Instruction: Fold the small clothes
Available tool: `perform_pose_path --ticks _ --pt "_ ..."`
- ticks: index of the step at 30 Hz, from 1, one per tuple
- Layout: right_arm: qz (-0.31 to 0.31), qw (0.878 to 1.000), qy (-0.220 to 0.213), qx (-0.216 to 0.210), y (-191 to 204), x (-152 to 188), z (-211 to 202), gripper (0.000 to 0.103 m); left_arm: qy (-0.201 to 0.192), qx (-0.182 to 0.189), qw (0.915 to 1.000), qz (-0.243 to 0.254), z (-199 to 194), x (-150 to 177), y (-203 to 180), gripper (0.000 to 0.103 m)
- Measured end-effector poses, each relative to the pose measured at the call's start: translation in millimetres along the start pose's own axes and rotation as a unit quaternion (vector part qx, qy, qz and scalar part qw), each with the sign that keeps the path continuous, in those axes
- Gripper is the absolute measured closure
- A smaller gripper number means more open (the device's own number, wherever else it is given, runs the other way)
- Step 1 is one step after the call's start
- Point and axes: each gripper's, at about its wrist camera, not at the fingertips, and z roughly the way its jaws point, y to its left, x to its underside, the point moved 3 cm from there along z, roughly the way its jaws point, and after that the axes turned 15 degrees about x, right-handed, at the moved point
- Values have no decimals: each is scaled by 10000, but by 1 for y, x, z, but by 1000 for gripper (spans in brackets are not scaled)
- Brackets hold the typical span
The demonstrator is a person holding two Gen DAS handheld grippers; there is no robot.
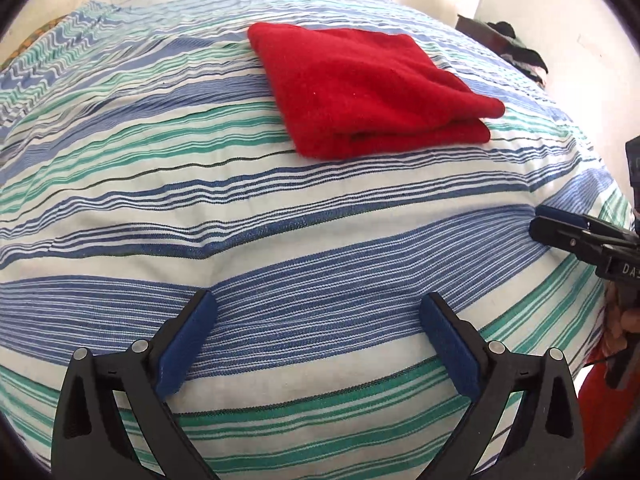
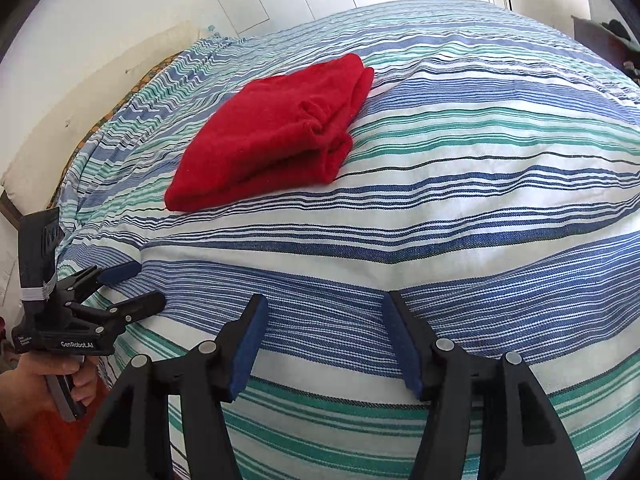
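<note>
A red garment (image 1: 360,88) lies folded into a thick rectangle on the striped bed cover (image 1: 280,248). It also shows in the right wrist view (image 2: 276,132), ahead and to the left. My left gripper (image 1: 318,306) is open and empty, low over the cover, well short of the garment. My right gripper (image 2: 324,308) is open and empty, also over the near part of the bed. The left gripper also shows in the right wrist view (image 2: 134,284) at the left edge, and the right gripper shows in the left wrist view (image 1: 538,222) at the right edge.
The bed has a blue, green and white striped cover (image 2: 480,184). A white wall (image 2: 100,60) runs along its left side. Dark clothes (image 1: 516,46) lie piled beyond the bed's far right corner.
</note>
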Motion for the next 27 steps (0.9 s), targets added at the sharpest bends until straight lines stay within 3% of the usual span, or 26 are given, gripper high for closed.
perform_pose_path --ticks 11,27 --pt "-360 9985 -304 263 13 10 6 32 -230 85 9996 124 4 5 5 1" --pt "-405 9971 -435 476 16 15 5 32 -106 70 9998 156 3 10 2 1"
